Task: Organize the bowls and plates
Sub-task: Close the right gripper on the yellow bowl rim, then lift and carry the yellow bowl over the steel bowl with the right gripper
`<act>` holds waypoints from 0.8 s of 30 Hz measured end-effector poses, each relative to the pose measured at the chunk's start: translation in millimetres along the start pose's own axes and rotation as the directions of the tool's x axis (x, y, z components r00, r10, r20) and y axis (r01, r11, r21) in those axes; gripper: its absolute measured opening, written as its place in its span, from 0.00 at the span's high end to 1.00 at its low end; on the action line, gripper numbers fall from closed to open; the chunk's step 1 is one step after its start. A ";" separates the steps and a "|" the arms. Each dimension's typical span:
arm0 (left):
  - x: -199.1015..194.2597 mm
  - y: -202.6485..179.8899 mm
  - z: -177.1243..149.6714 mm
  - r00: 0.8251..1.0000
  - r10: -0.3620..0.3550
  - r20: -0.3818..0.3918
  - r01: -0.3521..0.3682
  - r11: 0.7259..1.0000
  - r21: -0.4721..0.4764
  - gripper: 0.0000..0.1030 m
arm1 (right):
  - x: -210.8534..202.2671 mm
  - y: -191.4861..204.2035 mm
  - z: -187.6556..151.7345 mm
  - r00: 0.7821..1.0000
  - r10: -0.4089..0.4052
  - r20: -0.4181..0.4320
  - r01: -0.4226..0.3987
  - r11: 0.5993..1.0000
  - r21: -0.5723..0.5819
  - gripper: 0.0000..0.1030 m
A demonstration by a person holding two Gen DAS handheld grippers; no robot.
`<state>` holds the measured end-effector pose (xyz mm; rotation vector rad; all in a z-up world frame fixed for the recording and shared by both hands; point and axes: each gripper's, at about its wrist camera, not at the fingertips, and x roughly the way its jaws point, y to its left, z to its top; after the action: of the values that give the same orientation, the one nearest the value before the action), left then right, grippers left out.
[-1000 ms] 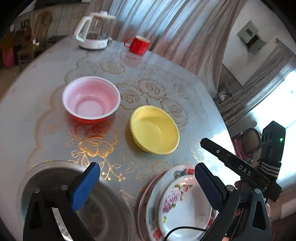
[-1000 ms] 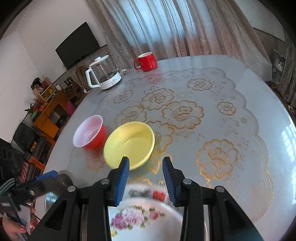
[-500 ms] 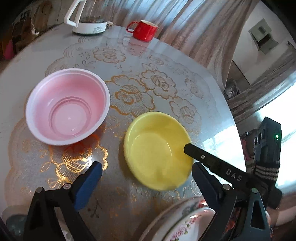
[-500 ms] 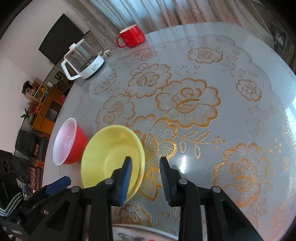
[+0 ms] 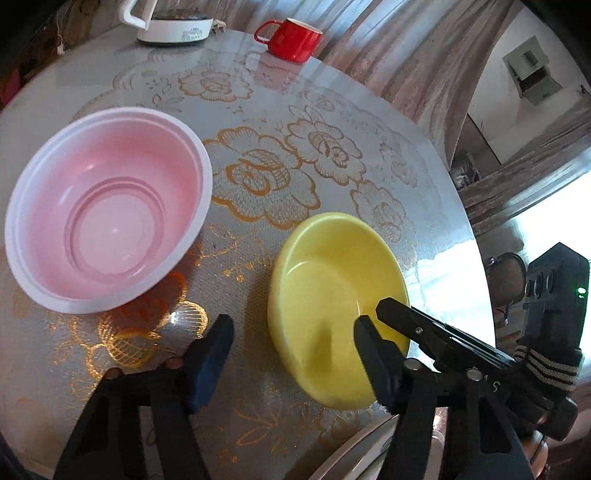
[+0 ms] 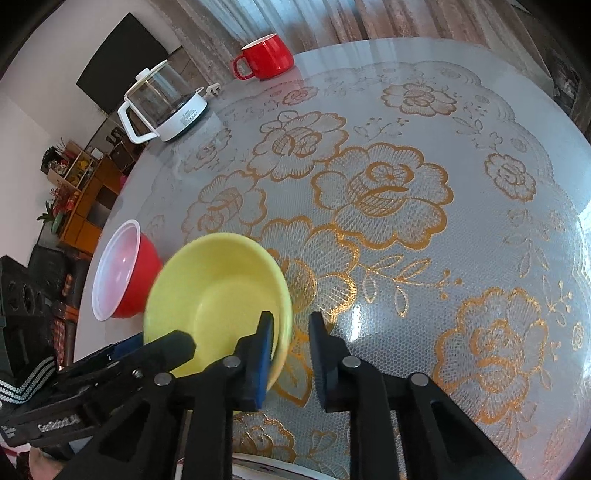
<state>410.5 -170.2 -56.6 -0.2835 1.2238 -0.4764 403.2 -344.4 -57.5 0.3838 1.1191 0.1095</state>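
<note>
Yellow bowl (image 6: pixel 218 295) (right of the red bowl (image 6: pixel 122 280)) sits between the right gripper's (image 6: pixel 290 354) parted fingers; left gripper (image 5: pixel 291 354) spread wide.

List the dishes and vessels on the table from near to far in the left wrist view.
Yellow bowl → pink bowl → red mug → white kettle.

bright daylight glare on the table (image 5: pixel 454 258) (fisheye-warped, dark corners).
</note>
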 end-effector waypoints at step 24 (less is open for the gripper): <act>-31.6 -24.9 -28.3 0.996 0.054 0.064 -0.064 0.984 0.168 0.66 | -34.1 23.0 -20.3 0.996 0.015 0.086 -0.009 0.997 -0.078 0.94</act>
<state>370.6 -175.0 -28.2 -0.1144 1.1226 -0.5143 372.5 -327.5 -27.9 0.3233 1.0244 0.1453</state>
